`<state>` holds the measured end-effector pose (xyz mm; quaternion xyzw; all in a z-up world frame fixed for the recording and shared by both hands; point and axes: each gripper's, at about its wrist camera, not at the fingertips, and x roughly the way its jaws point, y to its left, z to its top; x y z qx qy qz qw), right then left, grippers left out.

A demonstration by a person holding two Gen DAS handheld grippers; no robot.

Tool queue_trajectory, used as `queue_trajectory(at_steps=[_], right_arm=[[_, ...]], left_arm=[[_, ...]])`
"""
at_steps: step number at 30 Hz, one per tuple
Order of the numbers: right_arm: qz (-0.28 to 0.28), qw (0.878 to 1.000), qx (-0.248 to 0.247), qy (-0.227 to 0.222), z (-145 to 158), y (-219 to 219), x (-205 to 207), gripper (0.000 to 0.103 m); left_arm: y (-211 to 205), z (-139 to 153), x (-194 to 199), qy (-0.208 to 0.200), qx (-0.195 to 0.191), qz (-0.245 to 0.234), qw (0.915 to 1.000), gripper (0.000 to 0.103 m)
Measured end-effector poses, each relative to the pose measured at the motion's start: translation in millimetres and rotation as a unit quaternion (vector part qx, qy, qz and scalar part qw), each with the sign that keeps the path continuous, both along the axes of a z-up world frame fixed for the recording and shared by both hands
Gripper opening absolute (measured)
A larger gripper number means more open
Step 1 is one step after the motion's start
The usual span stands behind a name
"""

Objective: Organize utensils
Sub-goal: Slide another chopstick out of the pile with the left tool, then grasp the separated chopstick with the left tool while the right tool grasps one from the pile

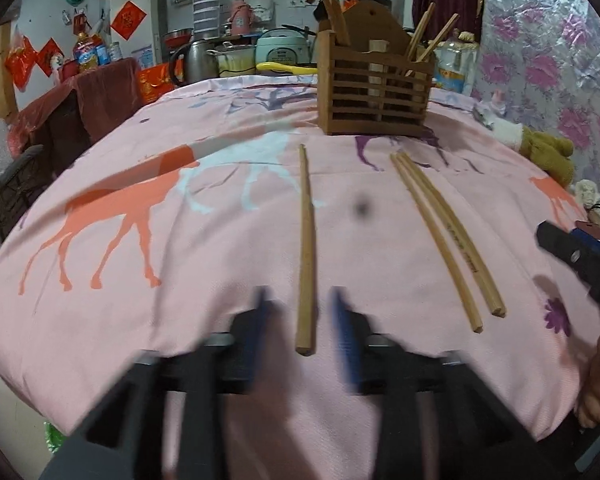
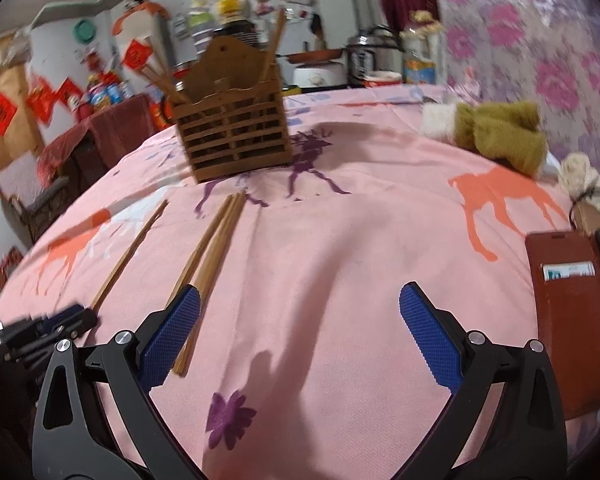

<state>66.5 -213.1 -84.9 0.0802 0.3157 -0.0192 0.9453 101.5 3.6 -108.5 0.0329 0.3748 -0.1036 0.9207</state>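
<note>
Left gripper (image 1: pixel 300 312) jaws released around one chopstick (image 1: pixel 306 248); right gripper (image 2: pixel 300 320) jaws released, empty; holder (image 1: pixel 374 92) far.

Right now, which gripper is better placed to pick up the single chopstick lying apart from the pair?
Left. The single chopstick runs straight between the left gripper and its open jaws, pads not yet touching. The right gripper is open over bare cloth, with the pair of chopsticks beside its left finger.

On the table (image 1: pixel 180 320), the utensil holder (image 1: pixel 374 94) stands toward the far edge, chopsticks upright inside. Before it lie a single chopstick (image 1: pixel 306 248) on the left and a touching pair (image 1: pixel 448 236) to its right. A stuffed toy (image 2: pixel 496 134) lies by the right edge.
</note>
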Motion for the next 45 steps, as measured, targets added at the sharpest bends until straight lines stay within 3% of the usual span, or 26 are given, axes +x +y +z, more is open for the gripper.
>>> queue_trajectory(at_steps=[2, 4, 8, 13, 16, 18, 21, 23, 31, 36, 45], right_arm=[[0.023, 1.000, -0.010, 0.005, -1.4, 7.5, -0.9, 0.096], [0.041, 0.999, -0.018, 0.011, -3.0, 12.9, -2.1, 0.096], [0.077, 0.996, -0.039, 0.020, -5.3, 25.9, -5.6, 0.096], [0.088, 0.993, -0.070, 0.048, -14.2, 34.2, -3.9, 0.095], [0.079, 0.992, -0.073, 0.060, -17.7, 32.7, -1.9, 0.089], [0.050, 0.994, -0.083, 0.055, -15.7, 26.8, -2.5, 0.070], [0.025, 0.997, -0.046, 0.057, -15.0, 7.5, -1.2, 0.058], [0.027, 0.998, -0.028, 0.059, -15.7, 1.3, -1.1, 0.055], [0.067, 0.996, -0.052, 0.013, -3.7, 21.0, -12.1, 0.039], [0.088, 0.994, -0.055, 0.018, -4.3, 28.3, -7.8, 0.017], [0.107, 0.993, -0.011, 0.051, -14.4, 25.9, 5.1, 0.015]], left_arm=[[1.1, -1.7, -0.1, 0.001, 0.000, 0.004, 1.0000, 0.072], [1.2, -2.2, 0.9, 0.001, -0.003, 0.003, 1.0000, 0.075], [2.5, -3.0, 2.1, 0.004, 0.000, 0.009, 1.0000, 0.090], [8.1, -2.3, 3.4, 0.004, -0.009, 0.019, 0.9998, 0.090], [9.9, -2.5, 3.3, 0.004, -0.010, 0.022, 0.9997, 0.090], [9.8, -2.6, 2.9, 0.004, -0.009, 0.023, 0.9997, 0.090], [9.6, -2.6, 2.9, 0.004, -0.008, 0.023, 0.9997, 0.090], [9.1, -2.9, 2.9, 0.003, -0.006, 0.023, 0.9997, 0.091], [8.0, -4.2, 3.1, 0.003, -0.004, 0.021, 0.9998, 0.093], [6.0, -5.7, 3.4, 0.001, 0.002, 0.019, 0.9998, 0.095], [4.4, -6.3, 4.1, 0.000, 0.006, 0.015, 0.9999, 0.097]])
